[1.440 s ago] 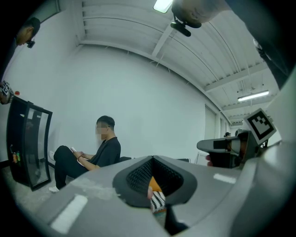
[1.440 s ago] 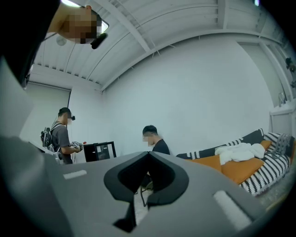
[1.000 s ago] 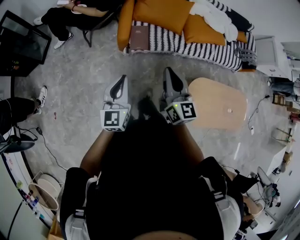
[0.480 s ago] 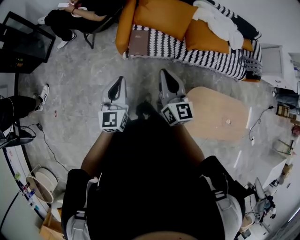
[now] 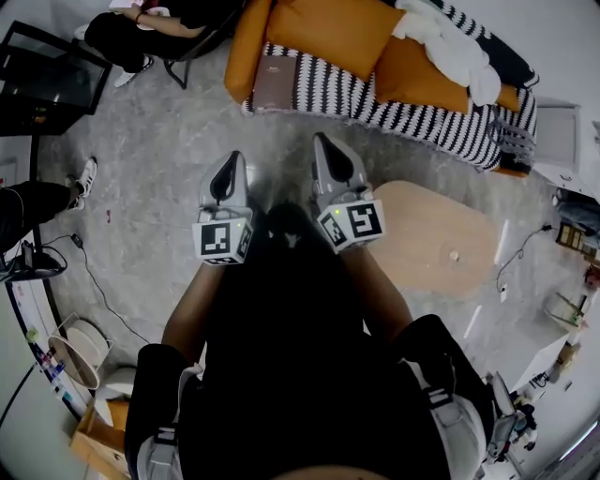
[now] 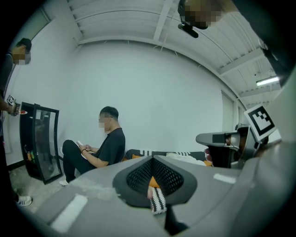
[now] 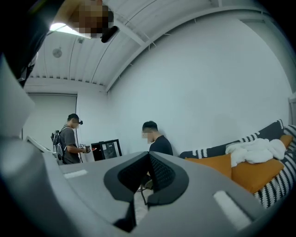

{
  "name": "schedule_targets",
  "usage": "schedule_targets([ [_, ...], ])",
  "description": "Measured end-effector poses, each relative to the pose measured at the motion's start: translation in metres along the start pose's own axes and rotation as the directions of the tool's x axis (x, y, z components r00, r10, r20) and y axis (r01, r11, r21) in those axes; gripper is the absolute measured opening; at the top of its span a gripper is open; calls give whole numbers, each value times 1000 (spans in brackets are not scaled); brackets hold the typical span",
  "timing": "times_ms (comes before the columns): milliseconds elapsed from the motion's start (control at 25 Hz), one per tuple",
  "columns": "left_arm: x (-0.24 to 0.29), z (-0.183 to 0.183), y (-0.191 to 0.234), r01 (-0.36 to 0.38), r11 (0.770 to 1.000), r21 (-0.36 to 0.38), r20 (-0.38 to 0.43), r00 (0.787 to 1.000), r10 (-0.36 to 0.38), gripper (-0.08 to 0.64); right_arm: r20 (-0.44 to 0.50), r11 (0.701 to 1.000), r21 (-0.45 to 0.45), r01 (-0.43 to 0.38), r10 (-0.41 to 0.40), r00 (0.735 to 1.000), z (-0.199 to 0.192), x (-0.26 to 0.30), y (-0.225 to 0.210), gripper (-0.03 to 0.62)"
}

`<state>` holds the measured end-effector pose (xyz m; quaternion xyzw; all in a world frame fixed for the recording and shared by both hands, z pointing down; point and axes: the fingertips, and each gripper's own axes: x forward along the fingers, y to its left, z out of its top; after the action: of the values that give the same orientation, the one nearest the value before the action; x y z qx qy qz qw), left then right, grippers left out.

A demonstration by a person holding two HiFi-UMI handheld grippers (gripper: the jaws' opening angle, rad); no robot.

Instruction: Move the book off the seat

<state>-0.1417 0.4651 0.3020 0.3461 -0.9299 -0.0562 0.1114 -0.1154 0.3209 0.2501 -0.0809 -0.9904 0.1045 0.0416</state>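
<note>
A mauve-brown book (image 5: pixel 274 82) lies flat on the striped seat of an orange sofa (image 5: pixel 246 47), at its left end. My left gripper (image 5: pixel 237 157) is shut and empty, held over the grey floor well short of the sofa, pointing toward the book. My right gripper (image 5: pixel 318 140) is beside it, also shut and empty, pointing at the seat to the right of the book. In the left gripper view the shut gripper (image 6: pixel 152 158) faces the sofa (image 6: pixel 185 155). The right gripper (image 7: pixel 149 155) looks past the sofa's orange cushions (image 7: pixel 252 173).
An oval wooden coffee table (image 5: pixel 441 230) stands right of my grippers. A seated person (image 5: pixel 141 26) is left of the sofa, beside a black glass cabinet (image 5: pixel 47 75). Another person's leg (image 5: pixel 42 202) is at the left. A white cloth (image 5: pixel 441 42) lies on the cushions.
Both grippers have moved forward toward the sofa, still shut. The coffee table has slid lower and further right in the head view.
</note>
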Motion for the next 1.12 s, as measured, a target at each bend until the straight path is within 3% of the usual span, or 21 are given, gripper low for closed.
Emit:
schedule_targets([
  [560, 74, -66, 53, -37, 999, -15, -73, 997, 36, 6, -17, 1000, 11, 4, -3, 1000, -50, 72, -50, 8],
  [920, 129, -123, 94, -25, 997, -73, -126, 992, 16, 6, -110, 1000, 23, 15, -12, 994, -109, 124, -71, 8],
  [1120, 156, -132, 111, -5, 1000, -30, -117, 993, 2, 6, -136, 1000, 21, -7, 9, 991, -125, 147, -73, 8],
])
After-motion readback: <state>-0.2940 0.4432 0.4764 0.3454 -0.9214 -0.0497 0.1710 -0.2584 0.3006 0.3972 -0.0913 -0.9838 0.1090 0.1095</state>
